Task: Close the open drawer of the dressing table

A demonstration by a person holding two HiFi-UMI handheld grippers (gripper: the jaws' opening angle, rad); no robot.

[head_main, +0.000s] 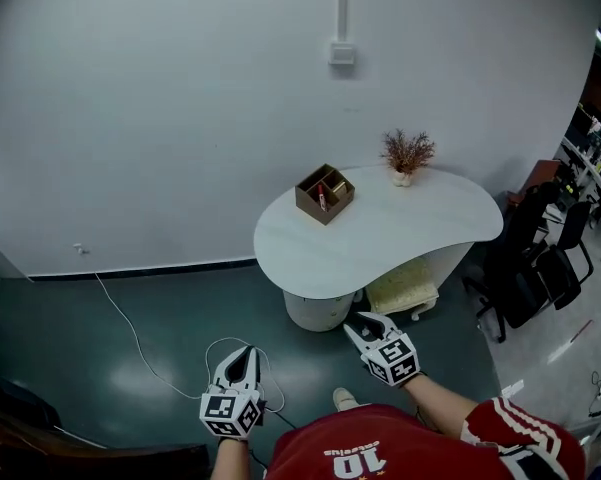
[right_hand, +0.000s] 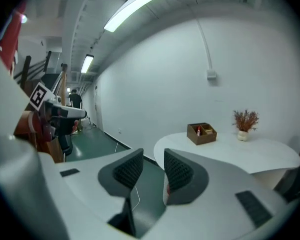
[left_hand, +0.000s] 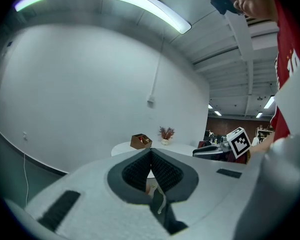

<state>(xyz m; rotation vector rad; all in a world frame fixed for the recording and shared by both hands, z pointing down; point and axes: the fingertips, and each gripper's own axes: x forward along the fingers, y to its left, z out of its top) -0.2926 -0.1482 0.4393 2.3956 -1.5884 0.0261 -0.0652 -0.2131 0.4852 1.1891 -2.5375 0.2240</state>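
I'm well short of the bench. What looks like its open drawer juts out below the near edge. The left gripper jaws meet on nothing, and the right gripper jaws are partly open and empty. I'd close in first, then push the drawer front squarely.

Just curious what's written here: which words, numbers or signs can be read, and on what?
"10": white, on the person's red fabric shirt, seen upside down.
Small print above it: too blurred.
Black-and-white square markers on the left hand-held gripper and right hand-held gripper: patterns, no words.
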